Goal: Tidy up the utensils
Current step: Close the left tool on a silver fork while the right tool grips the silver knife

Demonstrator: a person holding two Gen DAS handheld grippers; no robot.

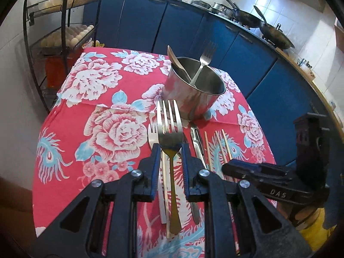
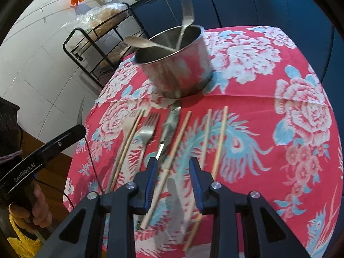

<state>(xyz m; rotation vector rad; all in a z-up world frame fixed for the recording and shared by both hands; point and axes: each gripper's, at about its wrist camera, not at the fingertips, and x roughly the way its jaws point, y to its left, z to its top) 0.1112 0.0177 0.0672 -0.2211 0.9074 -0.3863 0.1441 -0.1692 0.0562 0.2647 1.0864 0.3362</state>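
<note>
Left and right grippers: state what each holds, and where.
Left gripper holds a fork by its neck, below the tines. Right gripper holds nothing.

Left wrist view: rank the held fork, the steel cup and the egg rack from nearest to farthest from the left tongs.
1. Held fork: clamped between the left tongs, tines forward.
2. Steel cup: just beyond the tines, slightly right, holding a spoon and a fork.
3. Egg rack: far left, past the table's back edge.

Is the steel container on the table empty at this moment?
No: in the left wrist view the steel container holds a spoon and a fork, both leaning against its rim.
</note>
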